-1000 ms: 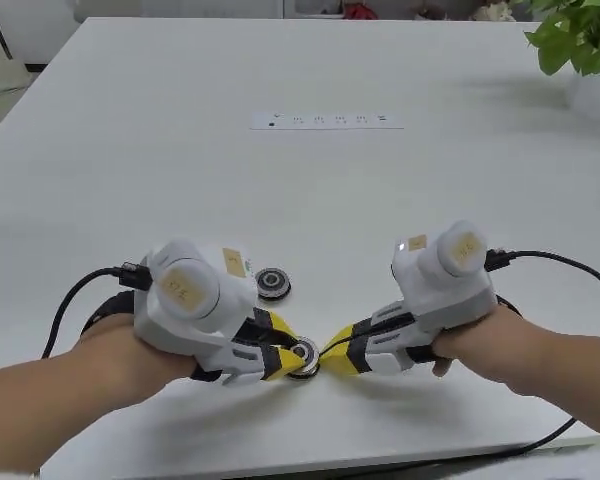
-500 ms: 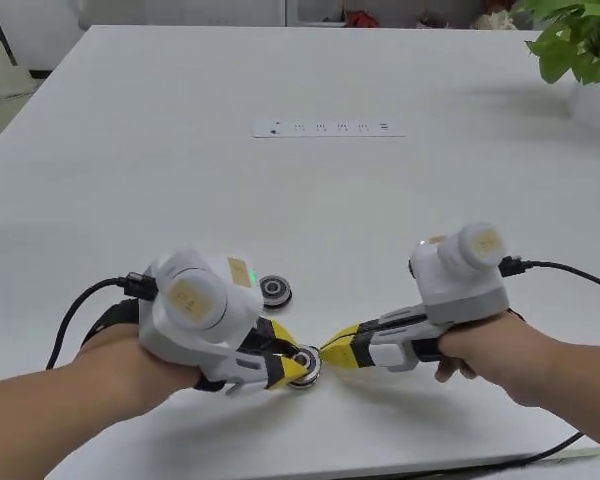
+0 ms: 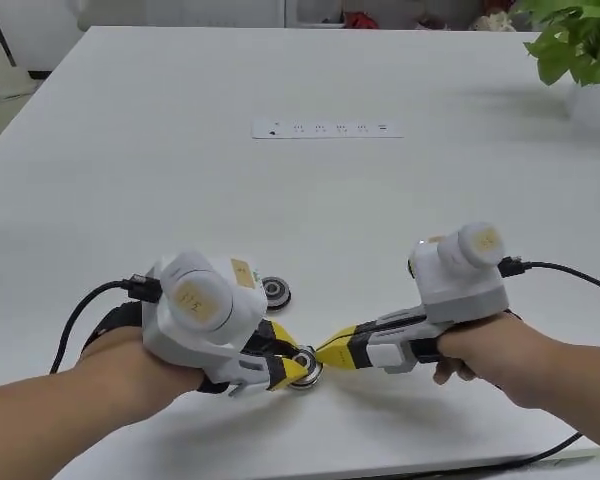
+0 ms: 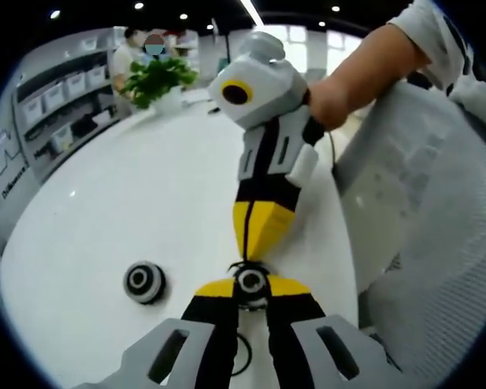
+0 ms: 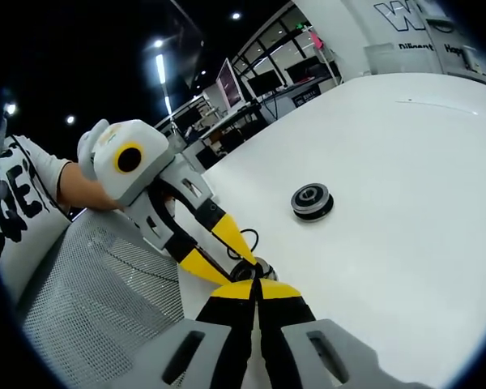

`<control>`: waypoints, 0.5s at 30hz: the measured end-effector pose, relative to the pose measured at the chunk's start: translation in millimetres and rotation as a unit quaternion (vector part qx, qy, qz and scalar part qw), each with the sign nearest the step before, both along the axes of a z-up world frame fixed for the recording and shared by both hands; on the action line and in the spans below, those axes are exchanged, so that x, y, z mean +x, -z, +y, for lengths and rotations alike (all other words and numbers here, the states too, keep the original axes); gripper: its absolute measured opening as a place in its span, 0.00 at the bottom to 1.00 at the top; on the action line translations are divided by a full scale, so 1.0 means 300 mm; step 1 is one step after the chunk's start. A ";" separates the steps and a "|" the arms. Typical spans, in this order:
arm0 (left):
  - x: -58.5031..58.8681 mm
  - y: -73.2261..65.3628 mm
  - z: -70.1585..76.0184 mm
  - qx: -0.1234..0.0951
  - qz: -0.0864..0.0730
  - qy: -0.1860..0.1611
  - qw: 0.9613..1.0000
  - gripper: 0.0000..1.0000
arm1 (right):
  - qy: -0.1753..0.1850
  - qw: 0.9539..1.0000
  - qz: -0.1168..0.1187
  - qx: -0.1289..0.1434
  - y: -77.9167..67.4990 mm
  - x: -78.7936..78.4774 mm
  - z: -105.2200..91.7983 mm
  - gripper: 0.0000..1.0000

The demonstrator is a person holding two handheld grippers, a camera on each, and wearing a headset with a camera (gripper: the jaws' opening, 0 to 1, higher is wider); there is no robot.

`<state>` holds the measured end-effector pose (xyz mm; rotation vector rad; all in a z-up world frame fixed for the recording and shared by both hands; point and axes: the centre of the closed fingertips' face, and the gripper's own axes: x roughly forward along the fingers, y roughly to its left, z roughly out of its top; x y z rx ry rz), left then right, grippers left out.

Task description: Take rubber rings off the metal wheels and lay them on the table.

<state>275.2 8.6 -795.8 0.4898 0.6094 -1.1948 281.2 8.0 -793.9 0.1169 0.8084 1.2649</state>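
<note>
1. Yellow tips of the left gripper point(image 3: 298, 368) are clamped on a metal wheel point(image 4: 251, 281), at the near edge of the table point(image 3: 180, 150), slightly left of centre. I can't tell whether it's lifted or resting on the surface.
2. The right gripper point(image 3: 326, 354) comes in from the right with its jaws squeezed together and its nose touching the wheel's rim. It looks like it's got the edge of the rubber ring point(image 4: 245, 265) pinched (too small to be sure).
3. What's changed: over the last second the right hand has drifted a little to the right. In the last half second almost nothing moves, and the tips stay at the wheel. (The whole head view slides a bit too, but that's just the camera.)
4. My read is that the ring isn't off yet and this is the start of the peel. It probably needs a steady pull to the right while the left one holds firm.
5. The second wheel point(image 3: 273, 290) sits on the table just beyond the left gripper, dark ring on, untouched.
6. There's a thin dark loop point(image 4: 241, 356) on the table under the left gripper. Could be a ring that's already off, could be cable, can't tell.
</note>
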 end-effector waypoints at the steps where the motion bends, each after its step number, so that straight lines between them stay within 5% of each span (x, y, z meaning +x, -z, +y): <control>1: 0.000 0.000 0.000 0.000 0.000 0.000 1.000 0.12 | -0.001 1.000 0.000 0.000 0.000 -0.002 0.002 0.00; 15: -0.006 -0.001 0.000 -0.001 0.001 0.002 1.000 0.12 | -0.009 1.000 -0.002 0.001 -0.002 -0.012 0.006 0.00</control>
